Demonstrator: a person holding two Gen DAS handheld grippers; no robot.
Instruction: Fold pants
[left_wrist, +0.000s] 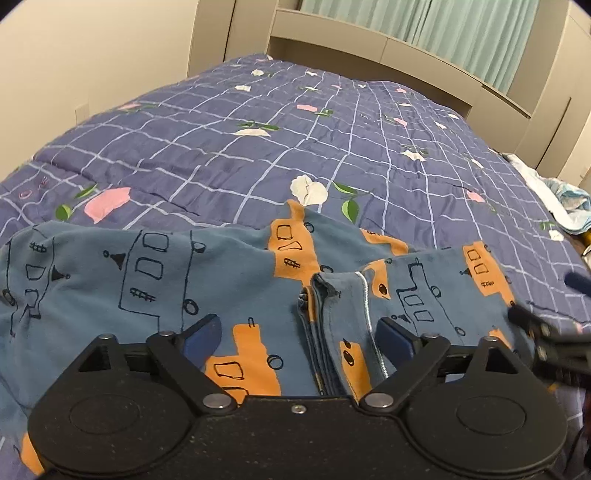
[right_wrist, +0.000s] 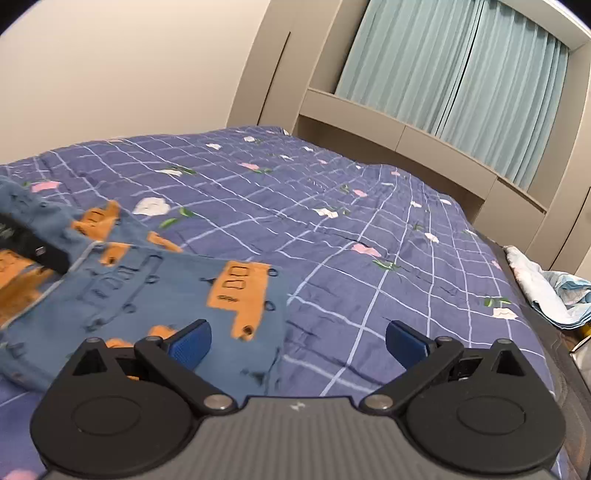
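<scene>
Blue pants (left_wrist: 110, 280) printed with orange and outlined vehicles lie crumpled on the bed, a seam and white stitching showing near the middle fold. My left gripper (left_wrist: 298, 332) hovers just over them with its jaws wide apart and nothing pinched; the fabric lies below the blue pads. In the right wrist view, a folded part of the pants (right_wrist: 155, 291) ends at an edge under my right gripper (right_wrist: 299, 339), which is open with its left pad over the cloth and its right pad over bare quilt. The right gripper (left_wrist: 546, 332) shows blurred beside the pants, and the left gripper (right_wrist: 33, 243) at that view's left edge.
A purple checked quilt (left_wrist: 258, 147) with flower prints covers the bed. A beige headboard (left_wrist: 369, 55) and green curtains (right_wrist: 461, 74) stand behind. A crumpled light cloth (right_wrist: 546, 291) lies off the bed's right edge. A wall runs along the left.
</scene>
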